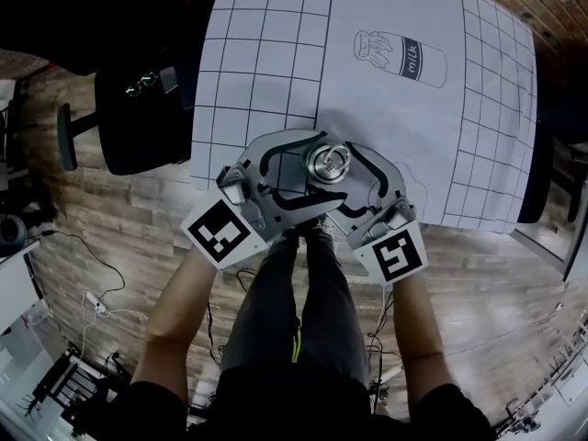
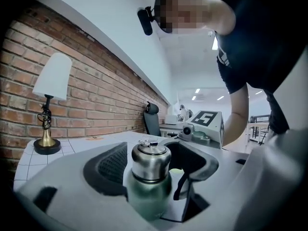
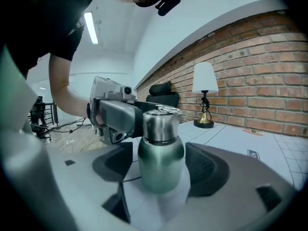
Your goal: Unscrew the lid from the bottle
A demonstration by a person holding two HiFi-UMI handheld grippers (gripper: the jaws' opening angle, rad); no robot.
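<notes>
Both the left tongs (image 2: 153,166) and the right tongs (image 3: 161,167) are shown open, brought in from opposite sides around one green bottle (image 3: 160,160). The bottle is stood upright on the gridded worktop (image 1: 276,62), between the spread jaws of each. In either gripper view a gap is seen at each pad, and no pad is pressed on the bottle. The steel lid (image 3: 161,121) is seated on the neck. From above, the four jaws are seen ringed about the lid.
</notes>
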